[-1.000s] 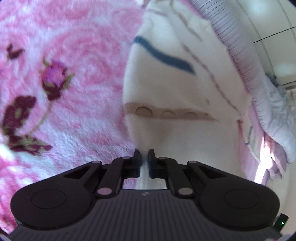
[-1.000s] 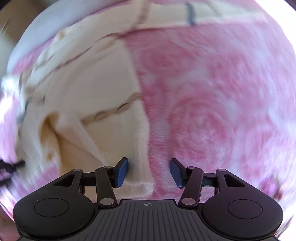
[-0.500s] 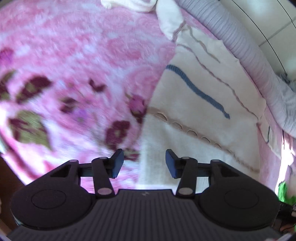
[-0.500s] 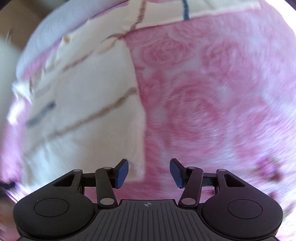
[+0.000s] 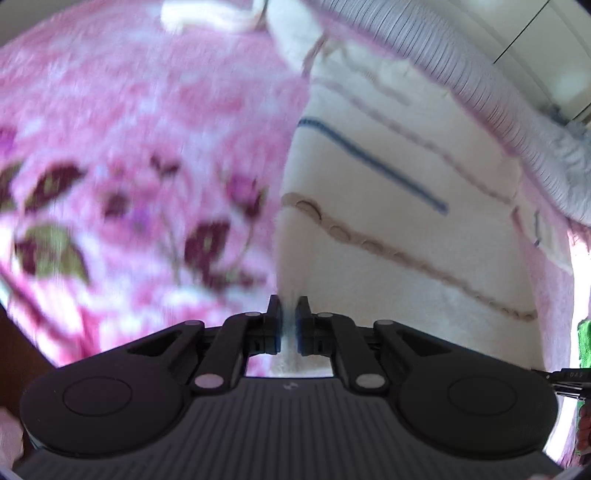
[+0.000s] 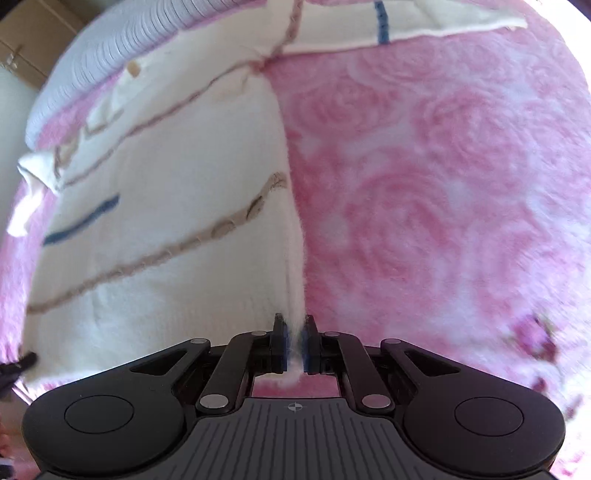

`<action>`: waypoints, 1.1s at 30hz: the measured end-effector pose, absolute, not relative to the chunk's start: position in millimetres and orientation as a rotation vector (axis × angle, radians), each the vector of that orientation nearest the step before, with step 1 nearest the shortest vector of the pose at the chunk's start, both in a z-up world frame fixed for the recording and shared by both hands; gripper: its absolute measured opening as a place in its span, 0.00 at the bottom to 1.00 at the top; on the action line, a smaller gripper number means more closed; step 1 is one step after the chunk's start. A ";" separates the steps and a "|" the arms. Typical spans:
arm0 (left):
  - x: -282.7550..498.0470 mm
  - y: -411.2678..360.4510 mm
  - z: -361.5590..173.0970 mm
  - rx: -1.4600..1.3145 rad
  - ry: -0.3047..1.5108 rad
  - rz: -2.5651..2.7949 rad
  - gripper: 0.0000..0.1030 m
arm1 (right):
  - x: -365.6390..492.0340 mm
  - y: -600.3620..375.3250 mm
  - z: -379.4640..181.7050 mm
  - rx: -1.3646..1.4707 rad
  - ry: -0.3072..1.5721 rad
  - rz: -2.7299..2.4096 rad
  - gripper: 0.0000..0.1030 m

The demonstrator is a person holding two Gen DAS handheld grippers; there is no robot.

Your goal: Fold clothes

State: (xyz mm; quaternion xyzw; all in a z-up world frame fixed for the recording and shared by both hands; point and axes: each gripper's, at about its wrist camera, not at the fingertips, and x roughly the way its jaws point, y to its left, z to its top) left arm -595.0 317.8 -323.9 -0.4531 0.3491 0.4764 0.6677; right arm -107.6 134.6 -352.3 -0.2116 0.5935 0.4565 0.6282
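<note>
While both tools are clamped at the near hem, the item to enter is one cream fleecy knitted garment (image 5: 399, 266) with a blue stripe and beige scalloped bands, lying spread flat on a pink rose-patterned plush blanket (image 5: 147, 122), its far end close to a pale lilac ribbed bolster (image 5: 491, 107). Left gripper (image 5: 289, 321): jaws pressed nearly together, pinching the garment's near left corner, a tuft of cream pile showing between the pads. Right gripper (image 6: 294, 345): jaws likewise drawn in tight, pinching the near right corner where the cream edge (image 6: 295, 258) meets the blanket. One sleeve (image 6: 406, 26) runs out sideways at the far end in the right wrist view. Step in hand, by judgement: lift the hem and carry it toward the far end to halve the body. To do it well, raise both corners together and level, keep the hem taut between them so the middle does not sag, travel straight along the garment's length, and lay the hem square on the far edge before letting go. Risks: the thick pile may slip from a shallow pinch; blanket fibres may be caught along with the right corner; the outstretched sleeve may bunch.
</note>
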 end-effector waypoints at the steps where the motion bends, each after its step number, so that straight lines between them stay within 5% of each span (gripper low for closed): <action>1: -591.2 316.0 -332.6 -1.024 0.829 1.076 0.06 | -110.3 133.8 -358.8 -0.510 1.372 1.031 0.05; 6: -583.9 320.7 -330.6 -1.018 0.894 1.072 0.13 | -122.7 140.3 -363.2 -0.644 1.346 1.005 0.12; 8: -592.1 326.1 -320.2 -0.991 0.917 1.076 0.16 | -121.6 143.6 -359.4 -0.726 1.330 0.969 0.40; 10: -602.2 333.1 -311.0 -0.948 0.934 1.108 0.19 | -113.1 145.0 -352.2 -0.729 1.310 0.916 0.45; 12: -612.2 350.6 -306.9 -0.889 0.949 1.158 0.26 | -100.9 150.8 -349.7 -0.687 1.332 0.868 0.46; 21: -603.0 519.9 -328.7 -0.408 1.007 1.273 0.32 | -91.9 203.0 -342.0 -0.505 1.320 0.803 0.47; 29: -569.8 639.4 -381.1 0.456 1.358 1.186 0.51 | -102.4 248.3 -356.7 -0.458 1.374 0.711 0.47; 31: -572.1 649.6 -400.9 0.577 1.463 1.062 0.38 | -111.6 255.7 -360.9 -0.464 1.382 0.683 0.47; 32: -575.7 649.9 -405.5 0.594 1.494 1.013 0.10 | -116.0 259.7 -363.4 -0.475 1.380 0.674 0.47; 33: -579.8 649.7 -408.3 0.600 1.516 0.971 0.06 | -120.4 263.7 -365.9 -0.486 1.377 0.666 0.47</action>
